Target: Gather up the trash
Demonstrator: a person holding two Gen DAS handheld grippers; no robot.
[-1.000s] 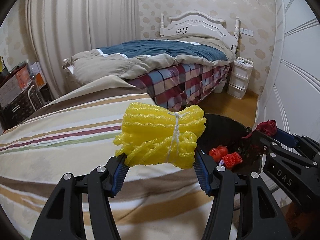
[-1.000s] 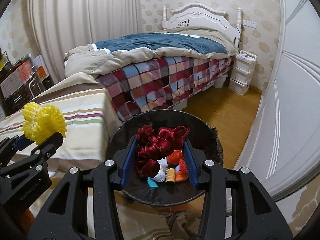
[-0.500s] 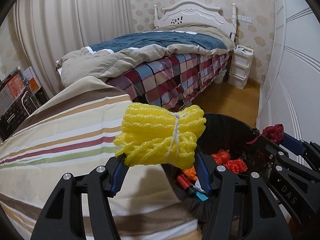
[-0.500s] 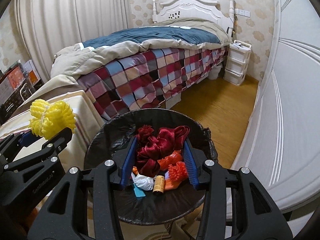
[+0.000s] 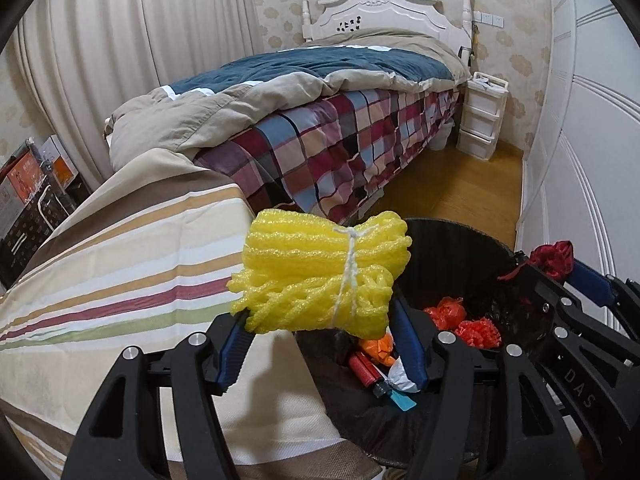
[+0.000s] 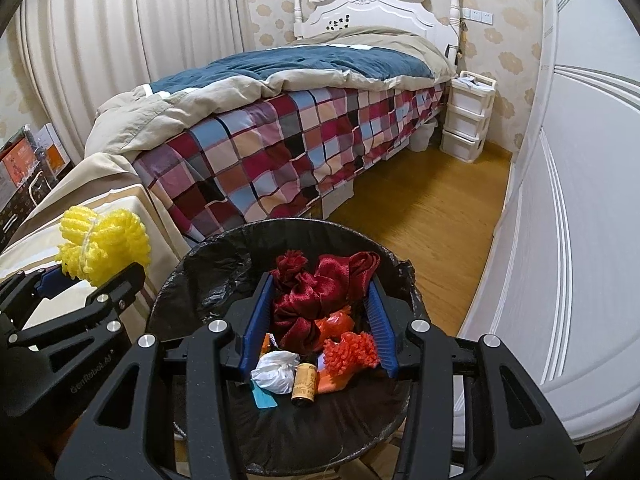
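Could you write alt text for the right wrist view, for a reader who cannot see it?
The right gripper, its fingers opening, has a dark red ribbon bundle between them over a black-lined trash bin that holds orange, white and other scraps. At left, the left gripper carries a yellow foam net bundle; a bed stands behind.

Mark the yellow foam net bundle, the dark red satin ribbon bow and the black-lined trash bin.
Yellow foam net bundle (image 5: 320, 276): left wrist view, middle, beside the white tie string.
Dark red satin ribbon bow (image 6: 316, 296): right wrist view, centre folds.
Black-lined trash bin (image 6: 224, 264): right wrist view, bare liner on the left inner wall.
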